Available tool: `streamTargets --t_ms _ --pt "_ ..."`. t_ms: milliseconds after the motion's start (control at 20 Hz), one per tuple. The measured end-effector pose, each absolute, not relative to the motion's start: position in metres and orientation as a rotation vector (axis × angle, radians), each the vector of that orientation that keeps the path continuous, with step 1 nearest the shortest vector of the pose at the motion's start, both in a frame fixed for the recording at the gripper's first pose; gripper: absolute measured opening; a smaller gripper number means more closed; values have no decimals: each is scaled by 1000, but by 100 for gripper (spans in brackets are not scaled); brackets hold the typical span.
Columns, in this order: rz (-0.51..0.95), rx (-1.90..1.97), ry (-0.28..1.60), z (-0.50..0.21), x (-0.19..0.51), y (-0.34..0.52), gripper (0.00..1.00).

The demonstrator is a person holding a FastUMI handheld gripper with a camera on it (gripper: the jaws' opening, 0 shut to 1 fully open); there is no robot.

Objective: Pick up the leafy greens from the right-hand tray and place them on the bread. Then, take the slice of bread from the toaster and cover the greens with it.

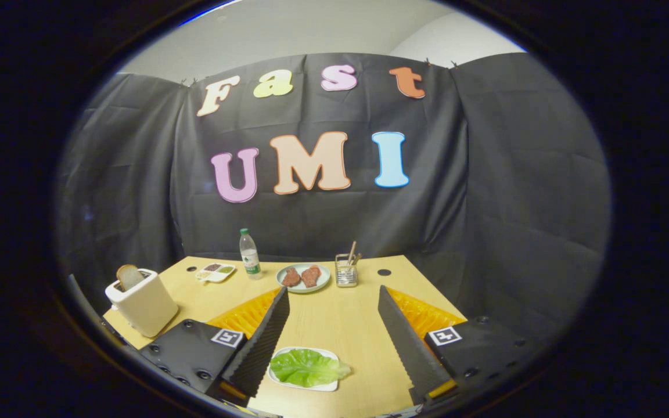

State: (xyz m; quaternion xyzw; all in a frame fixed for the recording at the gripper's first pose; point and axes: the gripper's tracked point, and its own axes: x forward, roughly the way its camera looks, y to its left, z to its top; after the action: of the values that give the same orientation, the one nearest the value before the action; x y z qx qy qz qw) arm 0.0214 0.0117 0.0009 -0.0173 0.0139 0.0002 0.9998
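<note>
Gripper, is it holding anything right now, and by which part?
Nothing is held. The gripper is open, its fingers spread wide, with the green leafy lettuce lying untouched on its white tray between them.

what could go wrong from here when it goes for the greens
The gripper is open, with the leafy greens low between its fingers on a shallow white tray. The thin, limp leaf may slip from the grip, or the fingers may catch the tray rim. Later, pulling the bread slice could tip the toaster near the table edge.
</note>
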Motion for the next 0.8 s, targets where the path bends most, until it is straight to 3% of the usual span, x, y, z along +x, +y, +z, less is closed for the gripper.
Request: streamTargets --t_ms 800 --pt "7 -86 202 -58 53 5 99"
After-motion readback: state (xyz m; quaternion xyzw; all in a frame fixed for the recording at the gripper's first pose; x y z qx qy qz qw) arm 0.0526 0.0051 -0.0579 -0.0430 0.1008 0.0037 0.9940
